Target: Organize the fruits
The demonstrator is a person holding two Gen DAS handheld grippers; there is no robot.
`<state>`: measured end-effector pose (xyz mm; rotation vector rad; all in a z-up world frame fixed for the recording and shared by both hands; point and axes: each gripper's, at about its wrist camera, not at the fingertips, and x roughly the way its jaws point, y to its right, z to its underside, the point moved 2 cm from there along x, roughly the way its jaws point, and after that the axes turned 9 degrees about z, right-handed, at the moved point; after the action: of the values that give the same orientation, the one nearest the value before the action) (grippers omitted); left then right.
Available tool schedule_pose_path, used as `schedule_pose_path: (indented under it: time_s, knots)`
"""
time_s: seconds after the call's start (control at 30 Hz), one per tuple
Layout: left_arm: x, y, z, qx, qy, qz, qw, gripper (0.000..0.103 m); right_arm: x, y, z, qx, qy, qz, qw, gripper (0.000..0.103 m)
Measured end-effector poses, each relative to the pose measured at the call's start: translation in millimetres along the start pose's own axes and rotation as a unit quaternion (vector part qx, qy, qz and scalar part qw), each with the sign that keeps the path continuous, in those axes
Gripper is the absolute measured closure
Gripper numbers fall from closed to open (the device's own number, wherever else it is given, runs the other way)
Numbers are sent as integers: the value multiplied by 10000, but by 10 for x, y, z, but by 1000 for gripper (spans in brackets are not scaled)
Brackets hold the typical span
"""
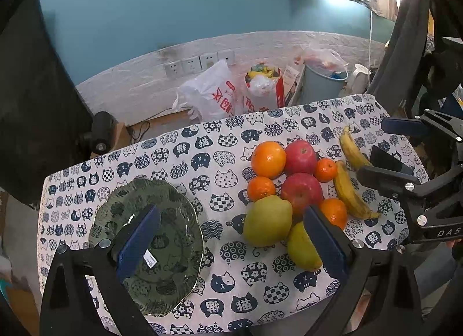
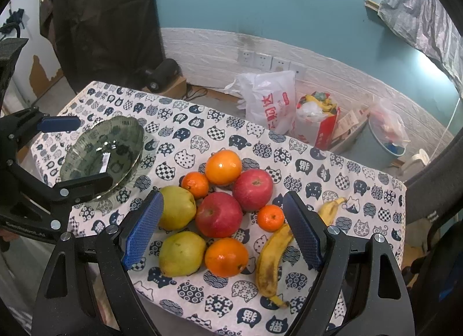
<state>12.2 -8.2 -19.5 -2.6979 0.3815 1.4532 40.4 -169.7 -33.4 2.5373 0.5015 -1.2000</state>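
Note:
A pile of fruit lies on the cat-print tablecloth (image 1: pixel 231 286): two red apples (image 2: pixel 219 214), two yellow-green pears (image 2: pixel 181 253), several oranges (image 2: pixel 226 257) and two bananas (image 2: pixel 270 260). The pile also shows in the left wrist view, with an apple (image 1: pixel 301 192), a pear (image 1: pixel 267 220) and a banana (image 1: pixel 351 191). An empty green patterned bowl (image 1: pixel 173 249) stands at the left; it also shows in the right wrist view (image 2: pixel 121 133). My left gripper (image 1: pixel 231 244) is open above the cloth between bowl and pears. My right gripper (image 2: pixel 222 230) is open above the fruit pile. Both hold nothing.
Beyond the table's far edge stand a white plastic bag (image 2: pixel 269 104), a red-and-white box of rubbish (image 2: pixel 318 121) and a grey bin (image 2: pixel 382 144) against the white brick wall. A dark cloth (image 2: pixel 110 17) hangs at the back left. The right gripper (image 1: pixel 405 168) shows at the left view's right edge.

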Motion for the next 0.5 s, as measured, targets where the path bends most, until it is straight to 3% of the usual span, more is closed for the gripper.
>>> schedule_pose_path:
  time_s: [0.5]
  knots:
    - [35, -32, 30, -11, -87, -169, 9998, 2, -2, -17, 13, 17, 23, -39, 10000, 20]
